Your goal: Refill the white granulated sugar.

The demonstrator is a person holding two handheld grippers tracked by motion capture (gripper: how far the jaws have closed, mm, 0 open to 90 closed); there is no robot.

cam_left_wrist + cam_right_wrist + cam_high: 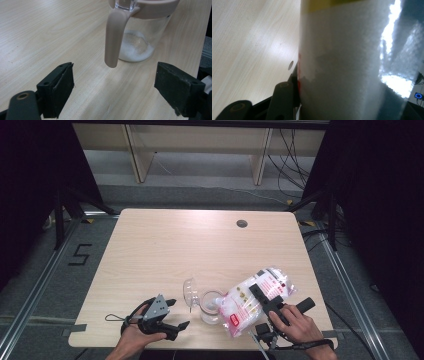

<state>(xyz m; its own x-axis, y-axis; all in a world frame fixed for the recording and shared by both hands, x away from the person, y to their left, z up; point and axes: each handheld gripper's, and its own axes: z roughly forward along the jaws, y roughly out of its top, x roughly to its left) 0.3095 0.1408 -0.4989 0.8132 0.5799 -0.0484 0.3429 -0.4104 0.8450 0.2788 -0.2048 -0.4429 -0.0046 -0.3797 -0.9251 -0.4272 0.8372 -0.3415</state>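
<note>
A clear jug [212, 309] with a pinkish rim stands near the table's front edge, its lid [190, 291] flipped open to the left. In the left gripper view the jug [142, 37] has a beige handle [113, 37] and a thin layer of white grains at the bottom. A bag of white grains [252, 300] with red print lies tilted, its low end at the jug's mouth. My right gripper [261, 296] is shut on the bag [342, 55], one jaw pressed on its side. My left gripper [178, 313] stands open left of the jug, apart from it, nothing between its jaws [115, 75].
The light wooden table [165, 245] has a round cable hole [242, 223] at the back right. Beyond the table stand pale shelf legs [140, 155] and loose cables on the floor [295, 165]. Dark curtains hang on both sides.
</note>
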